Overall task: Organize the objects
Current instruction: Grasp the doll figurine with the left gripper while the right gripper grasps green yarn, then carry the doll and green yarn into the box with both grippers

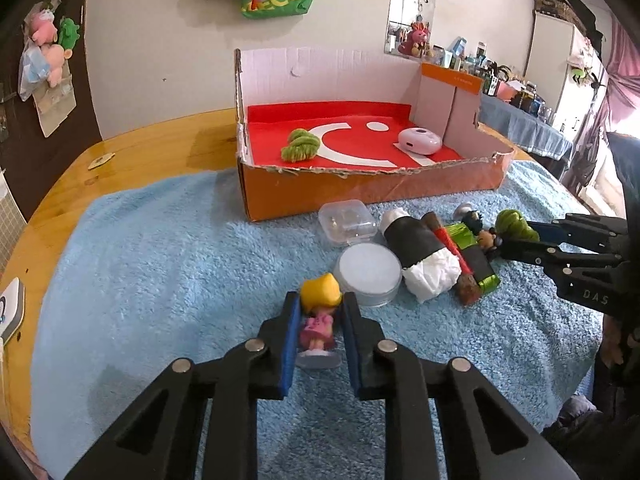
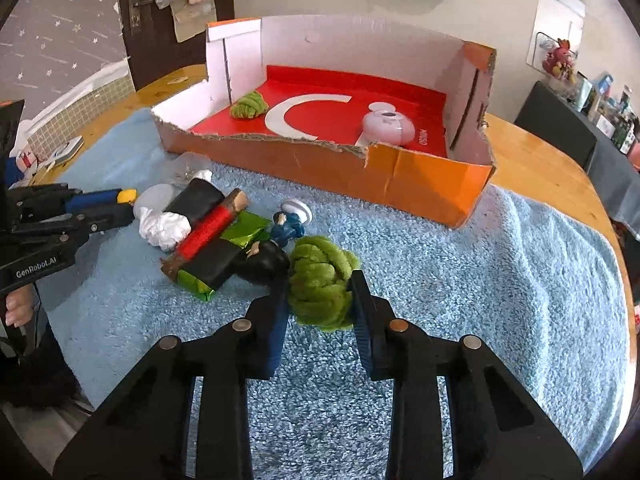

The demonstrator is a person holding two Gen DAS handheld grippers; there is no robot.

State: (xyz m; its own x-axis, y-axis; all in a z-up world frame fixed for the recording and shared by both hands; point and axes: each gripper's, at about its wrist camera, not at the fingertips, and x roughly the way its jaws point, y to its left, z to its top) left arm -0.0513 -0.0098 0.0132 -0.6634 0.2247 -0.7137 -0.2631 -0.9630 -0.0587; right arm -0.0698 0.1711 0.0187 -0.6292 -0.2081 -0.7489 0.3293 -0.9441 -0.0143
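My left gripper (image 1: 318,305) is shut on a small doll (image 1: 317,322) with yellow hair and a pink dress, which lies on the blue towel (image 1: 160,260). My right gripper (image 2: 320,286) is shut on a green yarn bundle (image 2: 318,280), also on the towel; in the left wrist view this gripper (image 1: 516,240) reaches in from the right. Behind stands an orange cardboard box (image 1: 360,188) with a red floor. It holds a second green yarn bundle (image 1: 300,146) and a pink-white round device (image 1: 420,141).
Between the grippers lies a cluster: a clear plastic case (image 1: 347,222), a round white tub (image 1: 369,270), a black roll with white paper (image 1: 420,252), a red-wrapped stick (image 1: 452,248), a green foil packet (image 1: 482,270) and small figurines (image 2: 288,226). The wooden table (image 1: 140,148) borders the towel.
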